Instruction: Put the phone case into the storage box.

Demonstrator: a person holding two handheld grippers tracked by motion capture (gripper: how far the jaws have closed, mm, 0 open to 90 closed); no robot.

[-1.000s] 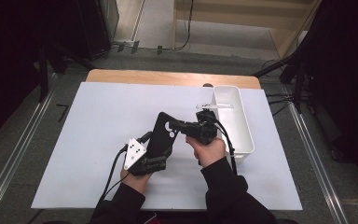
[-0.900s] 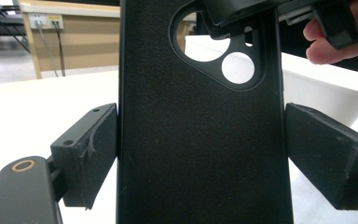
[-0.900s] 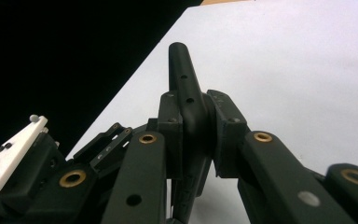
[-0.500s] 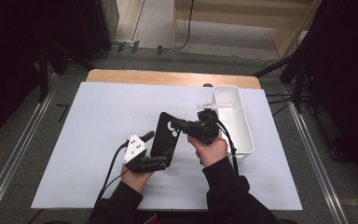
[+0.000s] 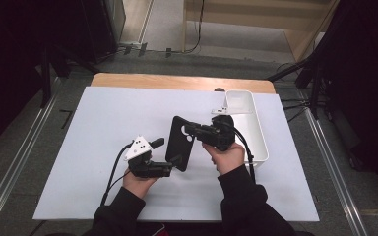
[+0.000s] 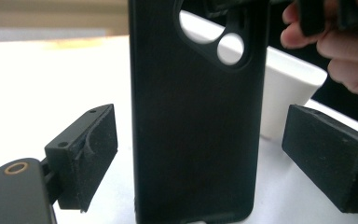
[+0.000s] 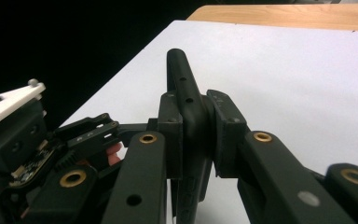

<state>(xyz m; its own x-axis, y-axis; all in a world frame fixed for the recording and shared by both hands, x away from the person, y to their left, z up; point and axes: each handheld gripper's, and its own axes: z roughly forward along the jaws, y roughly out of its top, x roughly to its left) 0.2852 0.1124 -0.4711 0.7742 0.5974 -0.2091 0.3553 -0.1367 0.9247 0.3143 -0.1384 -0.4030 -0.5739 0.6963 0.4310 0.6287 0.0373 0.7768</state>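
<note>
A black phone case (image 5: pixel 179 147) with a camera cutout stands tilted above the white table cover. My right gripper (image 5: pixel 189 130) is shut on its upper edge; in the right gripper view both pads press the case's edge (image 7: pixel 179 74) at the right gripper's jaws (image 7: pixel 196 121). My left gripper (image 5: pixel 176 162) is at the case's lower end. In the left gripper view the left gripper (image 6: pixel 205 149) is open, and its two pads (image 6: pixel 91 156) stand wide on either side of the case (image 6: pixel 191 130) without touching it.
A white rectangular tray (image 5: pixel 258 142) lies along the right side of the table, just behind the right hand, and its wall (image 6: pixel 289 88) rises behind the case. The wooden table edge (image 5: pixel 177 81) runs along the far side. Cables trail from both grippers toward the person.
The left gripper has turned to point more to the right and sits slightly lower at the case's bottom end. The right gripper has kept its hold on the case.
</note>
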